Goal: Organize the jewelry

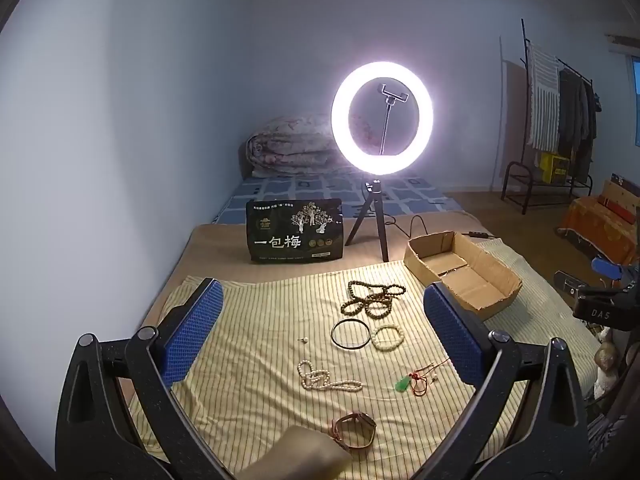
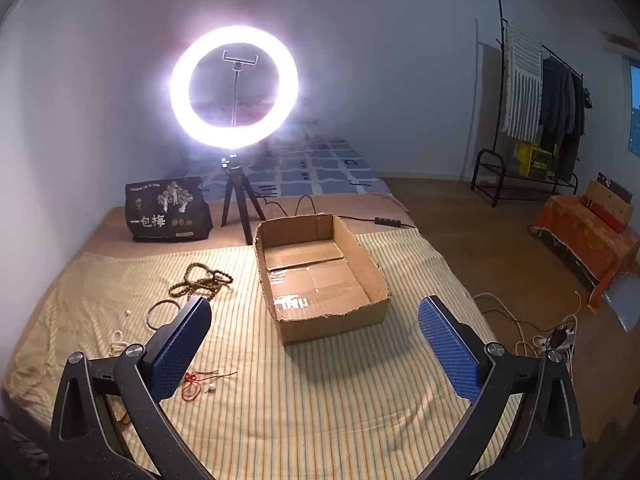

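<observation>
Jewelry lies spread on a yellow striped cloth: a brown bead strand, a dark bangle, a pale bead bracelet, a white bead necklace, a green pendant on red cord, a small earring and a brown strap watch. My left gripper hovers open above them, holding nothing. An empty cardboard box sits ahead of my right gripper, which is open and empty. The brown bead strand, the bangle and the red cord lie to its left.
A lit ring light on a tripod and a black snack bag stand at the far edge. A wall runs along the left. A folded quilt lies behind. Cables and a power strip are on the floor at right, near a clothes rack.
</observation>
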### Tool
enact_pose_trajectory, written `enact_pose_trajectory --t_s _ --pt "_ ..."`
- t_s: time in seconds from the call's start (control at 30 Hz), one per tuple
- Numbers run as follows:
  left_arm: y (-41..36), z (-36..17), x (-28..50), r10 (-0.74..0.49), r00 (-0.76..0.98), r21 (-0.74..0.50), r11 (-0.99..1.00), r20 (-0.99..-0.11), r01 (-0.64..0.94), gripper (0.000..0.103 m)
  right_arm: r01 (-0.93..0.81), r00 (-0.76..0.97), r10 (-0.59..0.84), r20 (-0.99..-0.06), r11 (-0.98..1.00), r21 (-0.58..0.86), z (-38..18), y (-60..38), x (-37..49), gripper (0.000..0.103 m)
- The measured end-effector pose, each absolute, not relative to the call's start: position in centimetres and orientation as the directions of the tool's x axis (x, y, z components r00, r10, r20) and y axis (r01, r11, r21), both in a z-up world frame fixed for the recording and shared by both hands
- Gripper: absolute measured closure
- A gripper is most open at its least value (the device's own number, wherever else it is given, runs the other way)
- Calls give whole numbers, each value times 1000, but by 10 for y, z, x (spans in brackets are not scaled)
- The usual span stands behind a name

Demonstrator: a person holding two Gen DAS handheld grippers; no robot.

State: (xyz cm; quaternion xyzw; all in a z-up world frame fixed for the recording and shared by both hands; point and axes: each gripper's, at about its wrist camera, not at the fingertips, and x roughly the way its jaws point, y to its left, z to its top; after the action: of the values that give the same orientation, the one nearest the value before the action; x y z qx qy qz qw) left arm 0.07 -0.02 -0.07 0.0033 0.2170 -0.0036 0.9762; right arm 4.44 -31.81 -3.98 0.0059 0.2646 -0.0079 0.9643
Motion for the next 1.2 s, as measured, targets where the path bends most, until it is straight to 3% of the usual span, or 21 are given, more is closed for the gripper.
enact_pose_trajectory --t_s 1.2 --pt "-2 2 4 -2 907 11 1000 -420 8 1 13 861 -21 -509 1000 -19 -41 -315 45 0"
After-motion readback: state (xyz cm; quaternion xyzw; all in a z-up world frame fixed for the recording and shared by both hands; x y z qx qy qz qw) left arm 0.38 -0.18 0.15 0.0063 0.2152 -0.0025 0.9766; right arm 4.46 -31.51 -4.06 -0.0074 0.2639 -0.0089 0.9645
